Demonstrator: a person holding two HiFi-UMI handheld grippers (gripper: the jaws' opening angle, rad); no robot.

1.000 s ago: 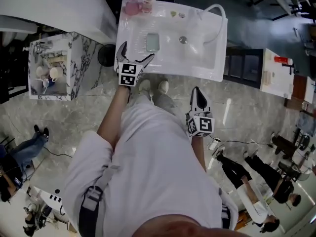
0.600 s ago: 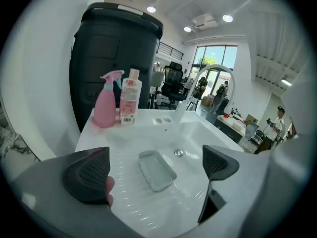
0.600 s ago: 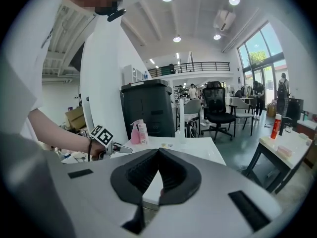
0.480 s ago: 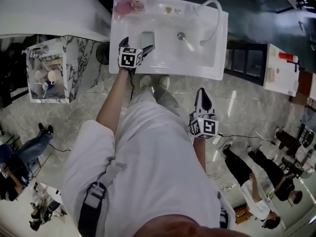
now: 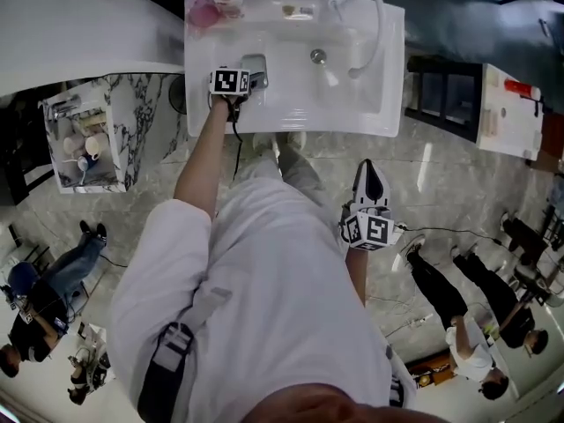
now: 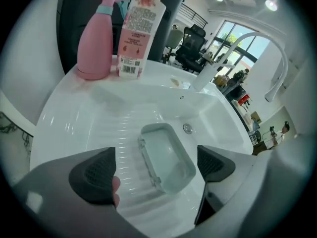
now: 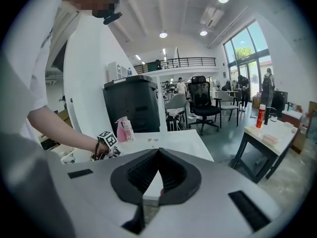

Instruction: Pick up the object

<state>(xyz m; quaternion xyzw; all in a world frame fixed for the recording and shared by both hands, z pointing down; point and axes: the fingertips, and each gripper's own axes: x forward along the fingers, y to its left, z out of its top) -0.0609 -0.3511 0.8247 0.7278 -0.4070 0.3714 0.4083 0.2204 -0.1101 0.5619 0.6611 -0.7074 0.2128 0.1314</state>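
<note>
Here the fingers (image 6: 94, 175) of the left gripper (image 6: 156, 168) stand wide but are closing, one on each side of the pale green tray (image 6: 166, 155), not touching it as far as the view shows. The tray lies on the ribbed left half of the white sink (image 6: 64, 118), toward its front edge. A pink spray bottle (image 6: 96, 41) and a labelled bottle (image 6: 141, 31) stand at the sink's back left corner. The right gripper (image 7: 158, 155) hangs well away from the sink, its fingers pressed together and empty.
</note>
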